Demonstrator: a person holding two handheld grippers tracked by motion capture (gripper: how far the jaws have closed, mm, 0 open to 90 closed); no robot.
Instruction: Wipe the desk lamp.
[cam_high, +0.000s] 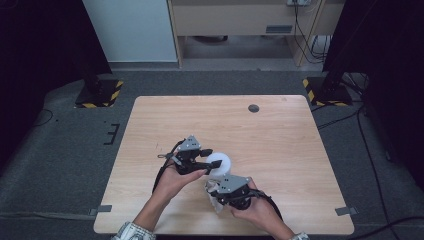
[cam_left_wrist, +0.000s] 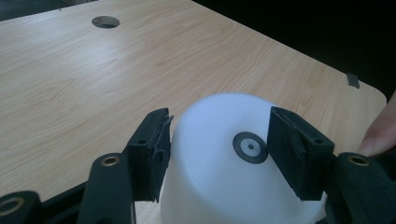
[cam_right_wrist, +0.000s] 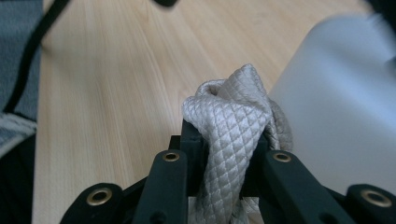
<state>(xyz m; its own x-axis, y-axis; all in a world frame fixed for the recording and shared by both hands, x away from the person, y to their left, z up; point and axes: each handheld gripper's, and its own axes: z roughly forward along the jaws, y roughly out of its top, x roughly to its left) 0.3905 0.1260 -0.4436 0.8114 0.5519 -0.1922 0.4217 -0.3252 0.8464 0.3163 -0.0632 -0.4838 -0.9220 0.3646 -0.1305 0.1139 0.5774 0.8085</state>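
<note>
White and translucent, the plastic cup (cam_high: 219, 163) stands upside down on the tabletop (cam_high: 280, 135), its closed base turned up, with a small dark ring mark (cam_left_wrist: 250, 147) on it. The left gripper (cam_high: 206, 158) holds it: in the left gripper view the fingers (cam_left_wrist: 299, 156) press on opposite sides of the cup (cam_left_wrist: 233, 163) near its upturned base, set about half apart because of its width. So the cup's axis runs upright while the left gripper comes at it from the side, roughly level.

The right gripper (cam_high: 214, 186) is clamped hard on a bunched, cream, quilted cloth (cam_right_wrist: 231, 126); its fingers (cam_right_wrist: 187, 140) stand narrow, with the fold rising between and above them. In the high view the cloth (cam_high: 216, 200) hangs down from the gripper toward the near edge of the tabletop.

The relation that matters: seen along the right gripper, the cup's wall (cam_right_wrist: 341, 107) lies just beside the cloth, to its right and slightly beyond, very near, though contact cannot be told. In the high view the cup sits just beyond and a little left of the right gripper. I judge that the next move is bringing the cloth sideways onto the cup's wall to wipe it while the left gripper steadies it.

No brand, label or readable writing appears on the cup, cloth or tabletop; the ring mark carries no legible text.
</note>
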